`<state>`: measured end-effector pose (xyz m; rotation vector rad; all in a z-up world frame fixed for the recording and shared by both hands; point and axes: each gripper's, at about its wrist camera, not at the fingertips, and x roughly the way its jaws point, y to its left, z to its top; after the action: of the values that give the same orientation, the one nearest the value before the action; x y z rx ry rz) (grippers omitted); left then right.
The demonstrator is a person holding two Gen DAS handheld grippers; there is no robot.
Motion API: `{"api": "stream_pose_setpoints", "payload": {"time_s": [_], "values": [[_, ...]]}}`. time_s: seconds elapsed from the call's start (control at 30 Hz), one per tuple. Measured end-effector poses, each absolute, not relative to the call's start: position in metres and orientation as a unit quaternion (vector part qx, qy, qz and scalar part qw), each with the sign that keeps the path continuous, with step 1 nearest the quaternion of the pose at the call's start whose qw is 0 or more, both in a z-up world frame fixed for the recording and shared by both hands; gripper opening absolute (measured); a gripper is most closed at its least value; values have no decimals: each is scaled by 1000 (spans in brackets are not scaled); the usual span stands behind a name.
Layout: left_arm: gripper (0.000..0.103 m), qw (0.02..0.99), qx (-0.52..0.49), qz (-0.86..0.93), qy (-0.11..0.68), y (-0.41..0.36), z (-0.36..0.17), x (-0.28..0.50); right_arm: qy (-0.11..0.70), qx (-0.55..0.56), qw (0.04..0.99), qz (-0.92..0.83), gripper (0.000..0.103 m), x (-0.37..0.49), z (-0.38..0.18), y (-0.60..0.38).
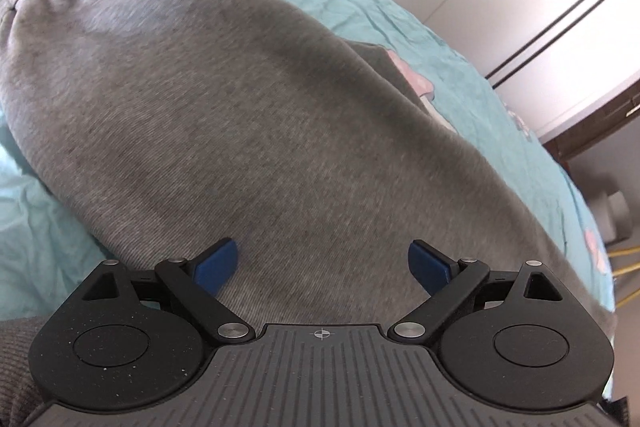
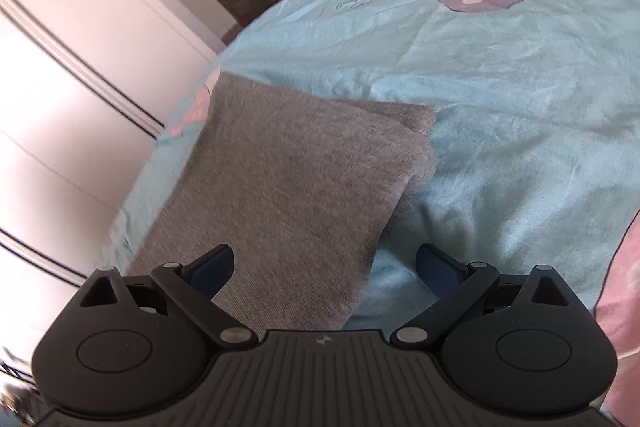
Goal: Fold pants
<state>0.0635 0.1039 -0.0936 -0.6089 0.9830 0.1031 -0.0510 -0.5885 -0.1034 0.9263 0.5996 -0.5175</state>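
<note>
left tongs [image 1: 323,263], right tongs [image 2: 325,267] spread | pants [image 2: 280,187] on teal bedsheet [image 2: 500,131] | possibly wardrobe [image 2: 72,39]

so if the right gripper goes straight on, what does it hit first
Most likely the pants: the open right gripper points at their right edge, with the sheet just beside it. Depth is unclear.

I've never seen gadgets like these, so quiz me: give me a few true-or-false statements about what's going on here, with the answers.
1. The pants are grey. True.
2. The left gripper is clamped on the fabric. False: its jaws are spread, holding nothing.
3. The bedsheet is turquoise with cartoon prints. True.
4. The right gripper is open. True.
5. The pants lie on a wooden floor. False: they lie on the bedsheet.
</note>
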Motion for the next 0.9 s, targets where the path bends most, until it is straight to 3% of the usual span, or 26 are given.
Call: {"api": "stream_pose_setpoints", "payload": {"time_s": [0.23, 0.37, 0.47, 0.5, 0.57, 0.6, 0.63, 0.77, 0.8, 0.9], "values": [[97, 833, -291, 51, 468, 100, -91, 64, 265, 463, 810, -242, 97, -59, -97, -597], [99, 833, -288, 53, 469, 99, -93, 66, 195, 438, 829, -287, 93, -78, -63, -586], [100, 834, -279, 55, 473, 97, -94, 68, 189, 421, 858, -227, 91, -63, -43, -576], [100, 834, -277, 56, 473, 96, -94, 69, 194, 420, 866, -192, 85, -54, -40, -571], [100, 835, -278, 56, 472, 97, -95, 68, 223, 421, 871, -119, 58, -31, -43, -561], [100, 834, -280, 56, 471, 97, -96, 68, 248, 424, 867, -87, 35, -16, -49, -555], [100, 834, -282, 57, 470, 98, -96, 68, 274, 426, 860, -63, 30, -2, -57, -550], [100, 835, -284, 58, 468, 98, -97, 68, 379, 401, 833, -33, 29, 46, -94, -533], [100, 835, -283, 59, 468, 98, -97, 68, 395, 388, 832, -41, 17, 53, -102, -534], [100, 844, -279, 68, 454, 98, -94, 67, 357, 395, 840, -106, 7, 47, -104, -554]]}}
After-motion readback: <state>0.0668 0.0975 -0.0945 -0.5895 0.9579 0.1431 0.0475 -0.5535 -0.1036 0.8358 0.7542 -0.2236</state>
